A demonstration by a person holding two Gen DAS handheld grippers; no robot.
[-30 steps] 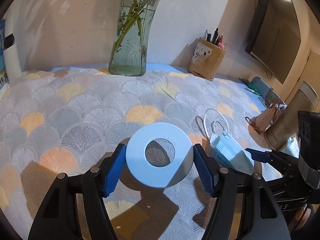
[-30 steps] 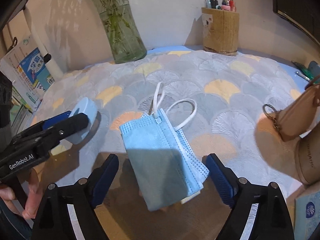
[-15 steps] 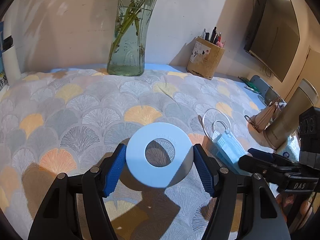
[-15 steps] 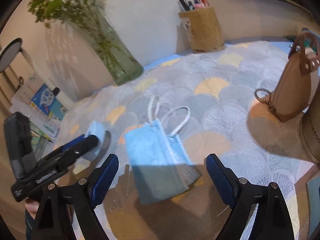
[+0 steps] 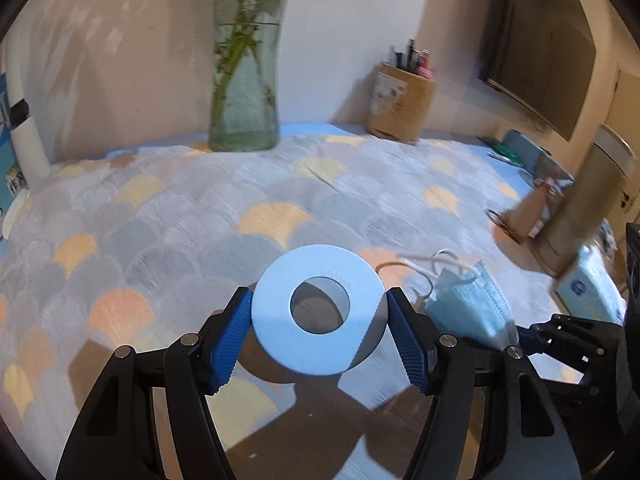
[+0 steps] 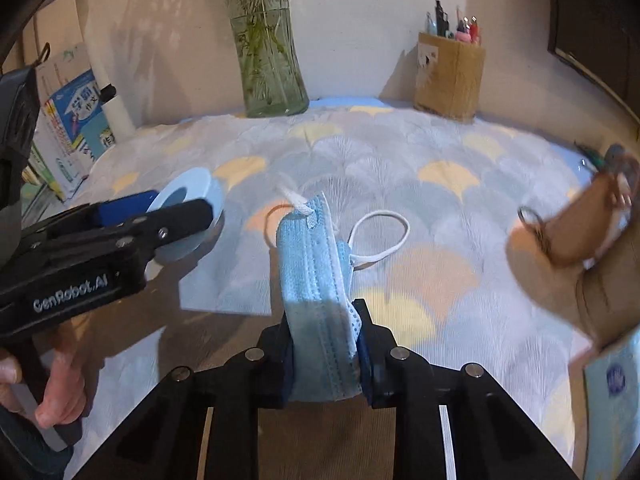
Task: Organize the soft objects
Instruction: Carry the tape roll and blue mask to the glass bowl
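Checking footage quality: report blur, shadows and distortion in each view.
Left wrist view: fisheye bending, background vase motion-blurred, blue ring sharp, hard gripper shadows on the cloth. Right wrist view: brown bag smeared, face mask half in shadow.

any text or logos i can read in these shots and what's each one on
"GenRobot.AI": white lettering on the side of the left gripper.
Raised lettering on the blue ring: too small to read.
Books at the left edge: printed characters, too blurred to read.
Label on the pen holder: unreadable.
Round logo on the blue packet: blurred.
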